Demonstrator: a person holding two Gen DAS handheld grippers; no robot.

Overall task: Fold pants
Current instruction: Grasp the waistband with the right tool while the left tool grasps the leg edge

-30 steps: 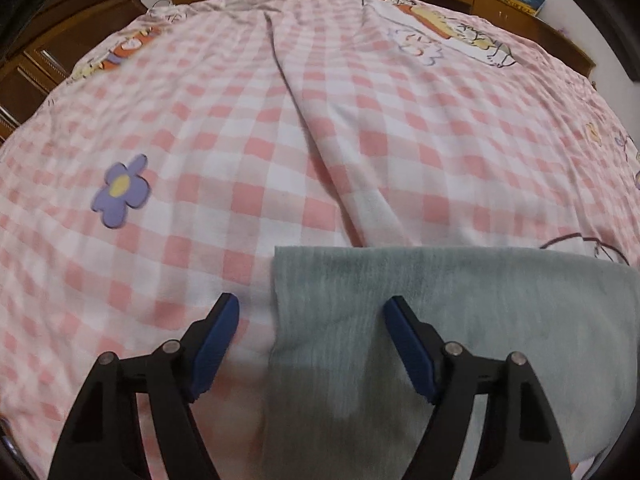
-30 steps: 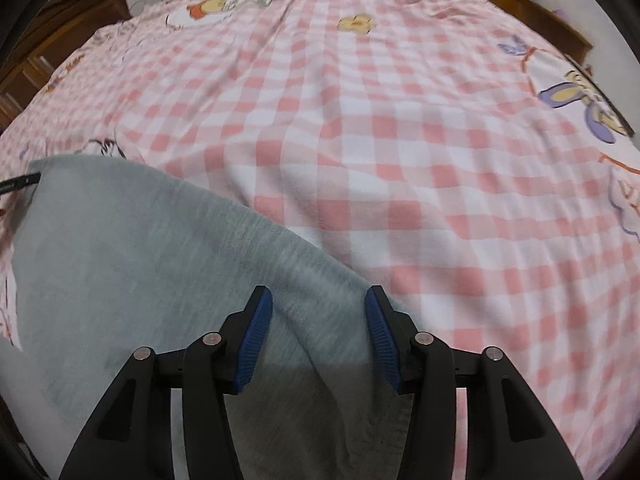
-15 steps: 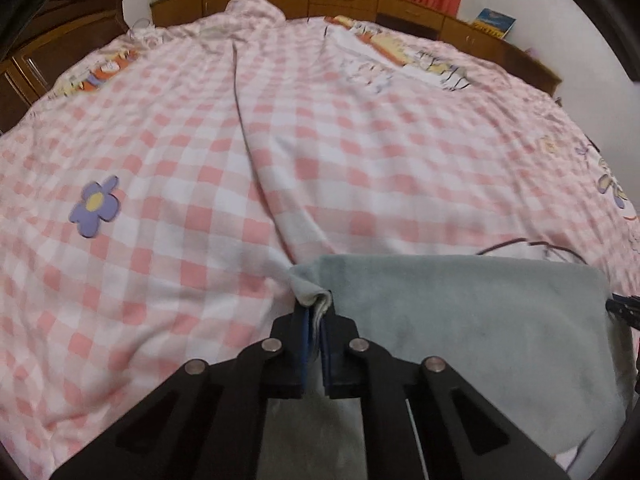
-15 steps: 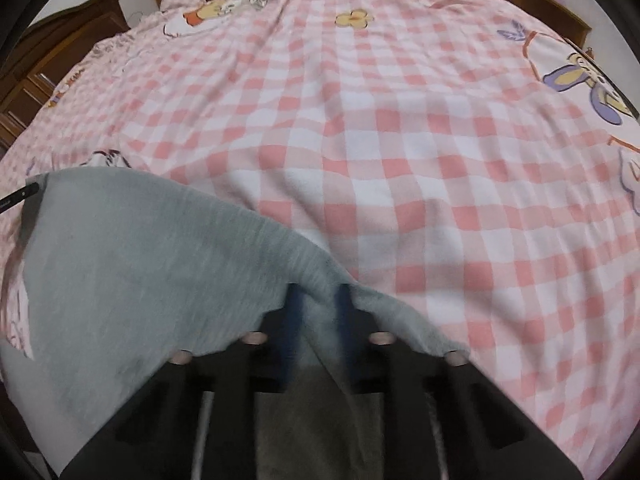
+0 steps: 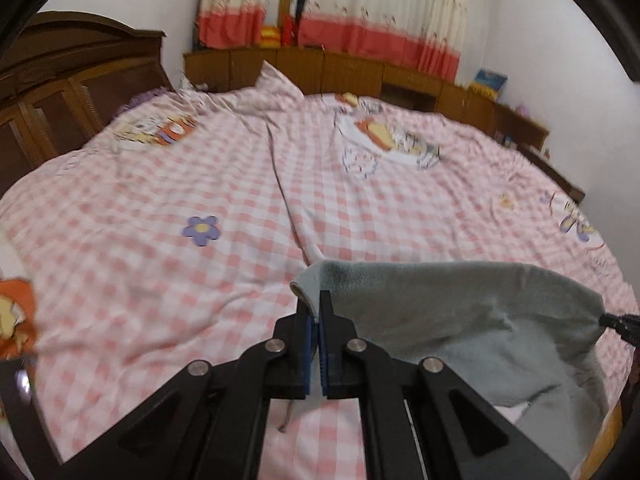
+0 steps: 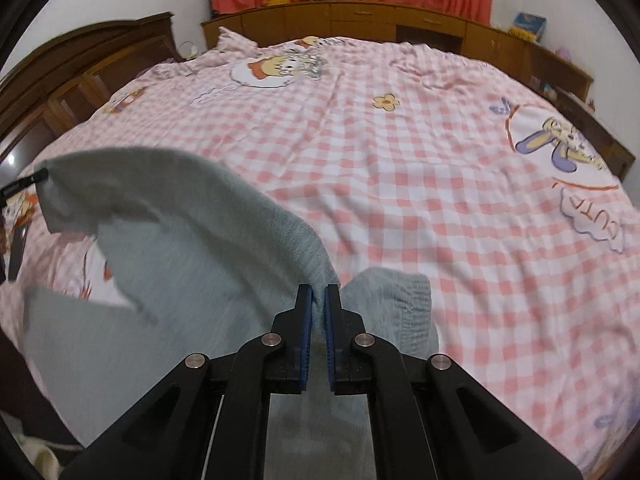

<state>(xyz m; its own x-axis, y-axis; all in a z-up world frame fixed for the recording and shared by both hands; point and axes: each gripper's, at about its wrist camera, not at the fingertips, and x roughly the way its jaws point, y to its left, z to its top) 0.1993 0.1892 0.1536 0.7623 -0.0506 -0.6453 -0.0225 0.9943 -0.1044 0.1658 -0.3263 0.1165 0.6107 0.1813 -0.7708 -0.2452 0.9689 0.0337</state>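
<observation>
Gripping the grey pants at two spots along one edge, both pairs of fingers clamped tight on fabric. Left gripper pinched on a corner of the cloth, blue pads pressed together with the rolled hem poking out just above the tips. Right gripper closed on a bunched fold of the same garment, ribbed elastic band bulging just to the right of its fingers. Right fingers just finished closing, with cloth caught between them.

Stretched between the two grips, hanging clear of the bed along the held edge, sagging in the middle and trailing down toward the near side. Seen from the left wrist view: far end of the held edge pulled to a point at the right, meeting the dark tip of the other tool. Seen from the right wrist view: same arrangement mirrored, far corner drawn up at the left edge beside a dark tip.

Spread beneath: pink-and-white checked bedcover printed with cartoon figures, a purple flower and a yellow flower. Behind the bed: wooden headboard cabinets, dark wardrobe at the left, red-banded curtains against the far wall.
</observation>
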